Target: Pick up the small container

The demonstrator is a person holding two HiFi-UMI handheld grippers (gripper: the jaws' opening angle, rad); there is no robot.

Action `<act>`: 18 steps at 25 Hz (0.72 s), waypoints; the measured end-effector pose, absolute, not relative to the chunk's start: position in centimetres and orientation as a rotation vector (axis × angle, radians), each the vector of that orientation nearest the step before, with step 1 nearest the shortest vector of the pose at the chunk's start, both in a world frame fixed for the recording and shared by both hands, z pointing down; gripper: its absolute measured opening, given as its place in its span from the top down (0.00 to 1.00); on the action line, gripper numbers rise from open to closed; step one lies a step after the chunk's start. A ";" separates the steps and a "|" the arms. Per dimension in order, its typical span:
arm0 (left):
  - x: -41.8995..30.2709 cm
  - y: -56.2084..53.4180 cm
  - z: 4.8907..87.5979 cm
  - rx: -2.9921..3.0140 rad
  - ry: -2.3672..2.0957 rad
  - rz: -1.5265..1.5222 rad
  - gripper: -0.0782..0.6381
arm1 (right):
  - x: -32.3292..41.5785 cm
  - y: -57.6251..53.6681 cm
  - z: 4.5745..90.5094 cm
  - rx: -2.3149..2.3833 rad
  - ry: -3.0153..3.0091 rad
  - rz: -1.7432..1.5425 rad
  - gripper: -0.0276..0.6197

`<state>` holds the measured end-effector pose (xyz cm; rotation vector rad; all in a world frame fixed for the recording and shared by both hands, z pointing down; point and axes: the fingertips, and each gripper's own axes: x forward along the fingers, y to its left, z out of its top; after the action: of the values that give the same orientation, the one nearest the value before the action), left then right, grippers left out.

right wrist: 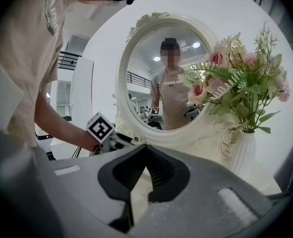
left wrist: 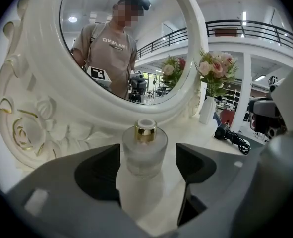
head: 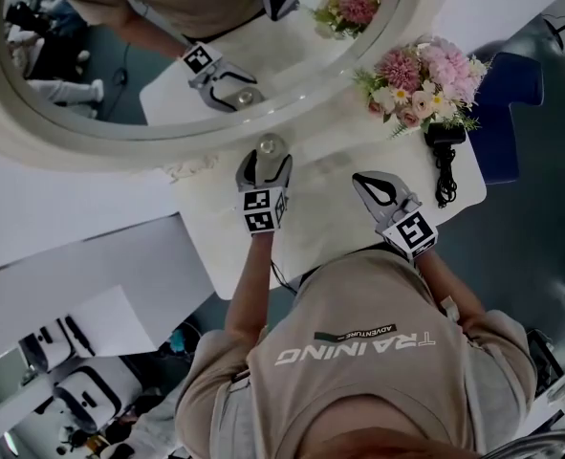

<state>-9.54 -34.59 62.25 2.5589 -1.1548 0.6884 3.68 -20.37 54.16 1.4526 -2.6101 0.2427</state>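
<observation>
1. Holding the left gripper [head: 266, 168] over the desk [head: 339, 232], left of its middle, with the jaws spread wide apart.
2. Bracketing the small container [left wrist: 146, 150] between the two open pads, one on either side, neither pressing on it.
3. Standing upright near the desk's far edge, just in front of the ornate white mirror frame [left wrist: 42, 108]: that same container, a frosted bottle with a gold collar.
4. Holding the right gripper [right wrist: 146, 148] above the desk's near edge, right of the middle, with the jaws closed tip to tip and gripping nothing.
5. Sitting at the desk's far right corner: pink flowers [head: 425, 79] in a white vase [right wrist: 243, 152].
6. Lying just beside the flowers, along the right edge: a black corded device [head: 445, 142].
7. Reflecting in the mirror: the person in a beige shirt.
</observation>
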 end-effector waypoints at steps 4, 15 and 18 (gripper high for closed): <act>-8.9 -35.2 62.8 2.560 -1.143 0.701 0.37 | 4.2 -20.6 54.3 1.452 -2.597 0.234 0.95; -7.9 -37.0 64.6 2.516 -1.166 0.707 0.37 | 5.1 -21.3 54.8 1.481 -2.579 0.265 0.95; -7.8 -37.4 64.9 2.501 -1.175 0.711 0.37 | 5.4 -21.3 54.8 1.483 -2.571 0.260 0.95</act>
<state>-7.78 -37.36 64.87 2.5008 -1.1747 0.7112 5.37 -21.31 54.80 1.4830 -2.5710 0.2595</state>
